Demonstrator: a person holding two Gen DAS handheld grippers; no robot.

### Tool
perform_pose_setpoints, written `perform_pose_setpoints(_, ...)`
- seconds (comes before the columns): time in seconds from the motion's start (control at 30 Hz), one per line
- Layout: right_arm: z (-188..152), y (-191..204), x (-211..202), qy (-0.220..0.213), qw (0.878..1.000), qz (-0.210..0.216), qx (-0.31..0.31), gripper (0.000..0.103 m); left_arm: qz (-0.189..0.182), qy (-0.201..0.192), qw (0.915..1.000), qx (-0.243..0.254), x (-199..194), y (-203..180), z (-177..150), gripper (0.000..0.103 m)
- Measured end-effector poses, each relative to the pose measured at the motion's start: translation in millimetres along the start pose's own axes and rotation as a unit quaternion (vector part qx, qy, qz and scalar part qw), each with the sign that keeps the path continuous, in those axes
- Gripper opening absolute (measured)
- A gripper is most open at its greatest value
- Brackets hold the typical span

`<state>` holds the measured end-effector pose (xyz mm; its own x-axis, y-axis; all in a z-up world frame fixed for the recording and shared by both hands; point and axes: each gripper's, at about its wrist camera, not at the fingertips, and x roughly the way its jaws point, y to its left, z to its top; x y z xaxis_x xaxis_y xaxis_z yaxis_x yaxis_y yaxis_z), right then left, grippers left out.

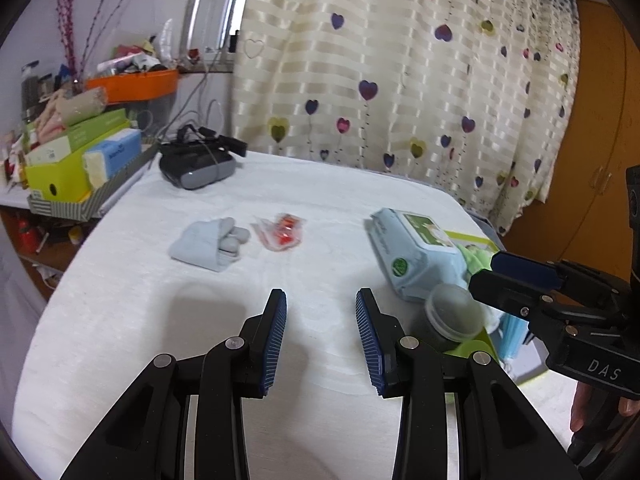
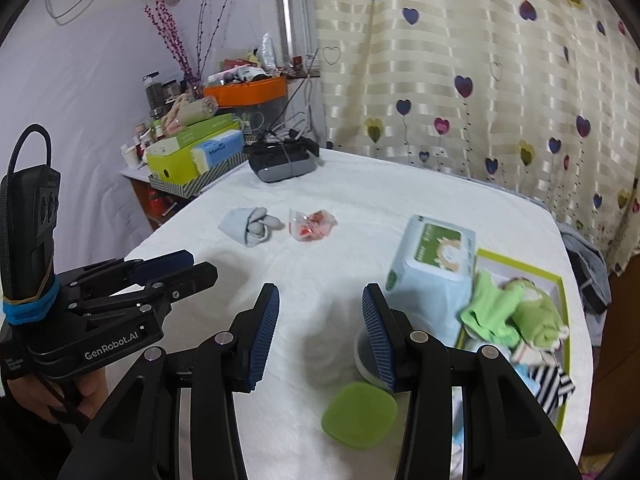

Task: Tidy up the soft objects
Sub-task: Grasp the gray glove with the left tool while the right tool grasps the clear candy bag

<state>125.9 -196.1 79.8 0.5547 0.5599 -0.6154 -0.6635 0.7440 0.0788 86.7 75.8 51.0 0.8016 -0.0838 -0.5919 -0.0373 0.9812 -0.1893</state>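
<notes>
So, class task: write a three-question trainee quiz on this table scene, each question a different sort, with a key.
1. True or false: the folded grey socks lie inside the yellow-rimmed box.
2. What lies right of the socks? A) clear packet of red pieces B) green round sponge
3. Fill in: the left gripper has jaws that are ____.

Key: 1 false; 2 A; 3 open, empty.

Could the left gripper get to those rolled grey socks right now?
Probably yes: the left gripper is open and empty, and only bare white cloth lies between it and the grey socks.
</notes>
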Motion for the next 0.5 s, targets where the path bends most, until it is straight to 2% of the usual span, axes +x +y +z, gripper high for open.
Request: perform_pose_setpoints(0.5,39,23,64,0.04,0.999,0.025,0.009,0.045,0.041,-0.003,0.9992,0.002,9,59,19,0.035)
